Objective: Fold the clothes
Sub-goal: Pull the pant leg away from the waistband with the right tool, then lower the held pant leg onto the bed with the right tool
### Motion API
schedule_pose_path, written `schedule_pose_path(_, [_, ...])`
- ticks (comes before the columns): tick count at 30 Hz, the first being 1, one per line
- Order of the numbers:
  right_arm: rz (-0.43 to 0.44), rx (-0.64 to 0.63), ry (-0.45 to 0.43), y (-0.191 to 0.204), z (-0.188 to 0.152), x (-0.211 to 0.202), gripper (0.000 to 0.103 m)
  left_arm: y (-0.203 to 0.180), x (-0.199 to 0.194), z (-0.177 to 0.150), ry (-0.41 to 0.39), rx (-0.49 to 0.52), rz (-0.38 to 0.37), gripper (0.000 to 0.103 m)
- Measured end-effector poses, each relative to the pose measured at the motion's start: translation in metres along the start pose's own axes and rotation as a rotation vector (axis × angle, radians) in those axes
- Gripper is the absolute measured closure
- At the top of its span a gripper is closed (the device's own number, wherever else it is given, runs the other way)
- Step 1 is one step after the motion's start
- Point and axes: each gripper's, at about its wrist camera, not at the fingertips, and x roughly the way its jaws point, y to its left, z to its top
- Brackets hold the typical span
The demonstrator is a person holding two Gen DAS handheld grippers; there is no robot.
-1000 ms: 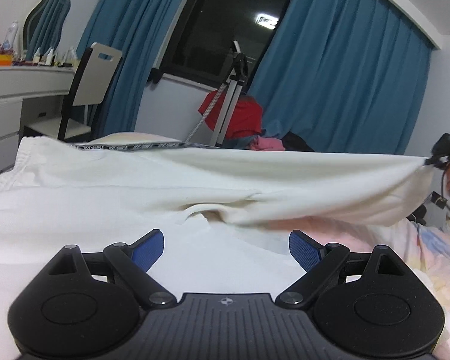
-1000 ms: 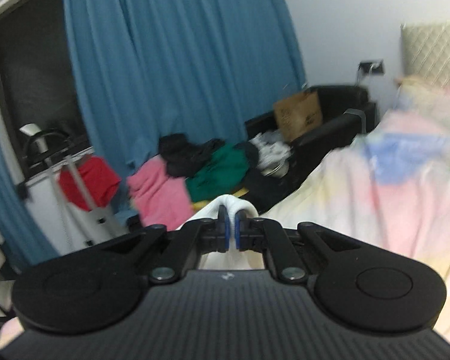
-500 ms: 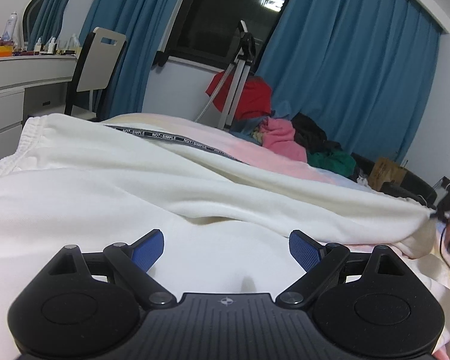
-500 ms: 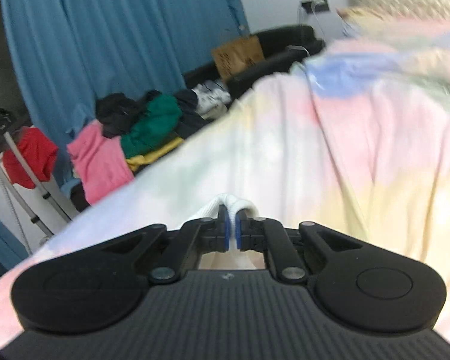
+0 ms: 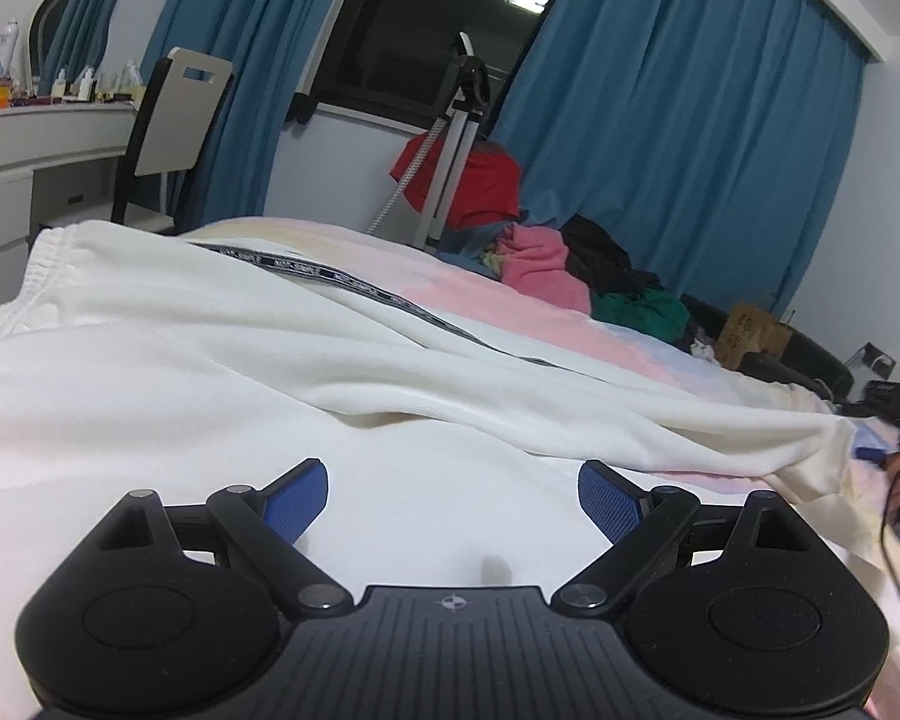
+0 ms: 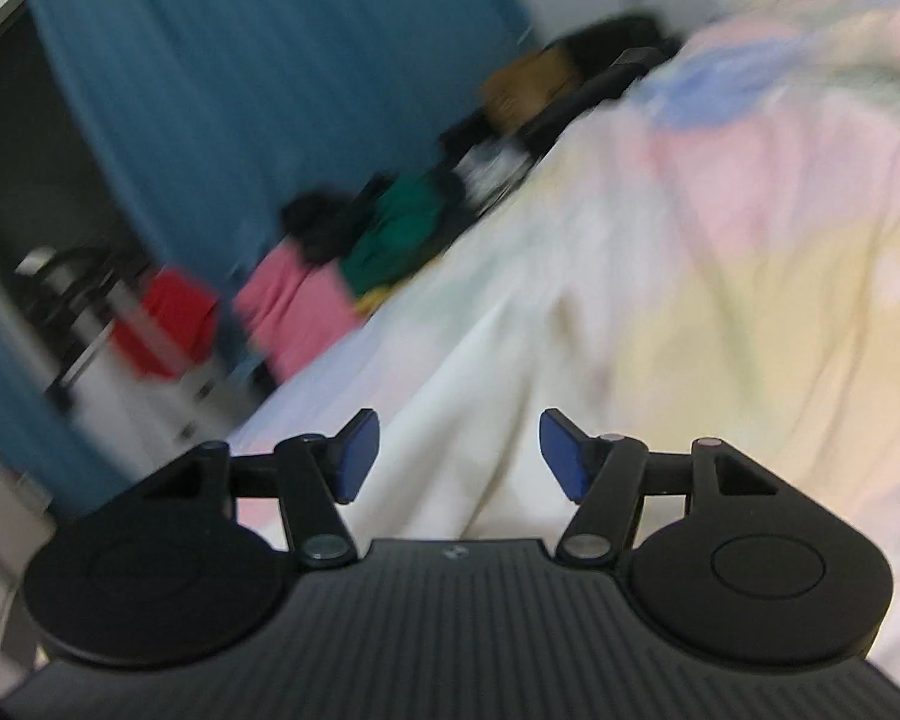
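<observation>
White trousers [image 5: 222, 354] with a black lettered side stripe [image 5: 354, 285] lie spread on the pastel bedspread [image 5: 570, 324], one leg folded over the other. The leg's cuff [image 5: 822, 456] rests at the right. My left gripper [image 5: 453, 495] is open and empty, low over the white cloth. In the blurred right wrist view, my right gripper [image 6: 459, 453] is open and empty, just above the white leg end [image 6: 480, 396] lying on the bedspread [image 6: 750, 240].
A pile of pink, green and black clothes [image 5: 576, 276] sits beyond the bed, with a red garment on a stand [image 5: 462, 180]. A chair [image 5: 174, 120] and white dresser [image 5: 24, 162] stand at the left. Blue curtains [image 5: 678, 120] hang behind.
My right gripper lowered the trouser leg onto the bed, then opened and let go of the cuff. The leg now lies flat. My left gripper stayed open.
</observation>
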Motion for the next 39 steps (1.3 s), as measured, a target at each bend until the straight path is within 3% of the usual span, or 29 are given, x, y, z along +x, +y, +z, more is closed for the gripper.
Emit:
schedule_pose_path(1, [0.014,-0.007,0.042,0.004,-0.006,0.006,0.041,-0.001,0.0,-0.001,0.002,0.003,-0.001,0.011])
schedule_pose_path(5, [-0.091,-0.061,0.148,0.014,-0.026,0.047,0.052,-0.002,0.003,-0.005,0.016,0.002,-0.001,0.011])
schedule_pose_path(10, [-0.133,0.035,0.143,0.01,-0.024,0.094,0.052,0.006,0.016,-0.009,0.041,-0.032,0.001,0.011])
schedule_pose_path(13, [-0.127,-0.007,0.124,0.033,-0.011,0.111,0.094,0.013,0.028,-0.011,0.057,-0.057,-0.003,0.011])
schedule_pose_path(14, [-0.122,-0.042,0.114,0.044,-0.005,0.114,0.094,0.014,0.032,-0.011,0.061,-0.061,-0.002,0.012])
schedule_pose_path(18, [0.038,-0.067,-0.033,0.091,0.033,0.093,0.095,0.021,0.04,-0.01,0.068,-0.082,0.002,0.013])
schedule_pose_path(21, [0.184,-0.088,-0.161,0.119,0.059,0.053,0.096,0.026,0.035,-0.007,0.059,-0.106,-0.006,0.013])
schedule_pose_path(23, [0.234,-0.097,-0.249,0.118,0.064,0.026,0.096,0.027,0.028,-0.004,0.045,-0.122,-0.016,0.013])
schedule_pose_path(26, [0.191,-0.073,-0.282,0.084,0.049,0.011,0.095,0.026,0.017,-0.001,0.024,-0.122,-0.022,0.013])
schedule_pose_path(32, [0.022,0.137,-0.067,-0.023,-0.028,0.02,0.095,0.02,-0.003,0.003,-0.002,-0.097,-0.023,0.013])
schedule_pose_path(36, [0.029,0.264,0.003,-0.06,-0.056,0.023,0.093,0.017,-0.009,0.003,-0.002,-0.083,-0.017,0.013])
schedule_pose_path(39, [0.079,0.34,0.029,-0.066,-0.059,0.021,0.089,0.014,-0.009,0.002,0.009,-0.088,-0.015,0.013])
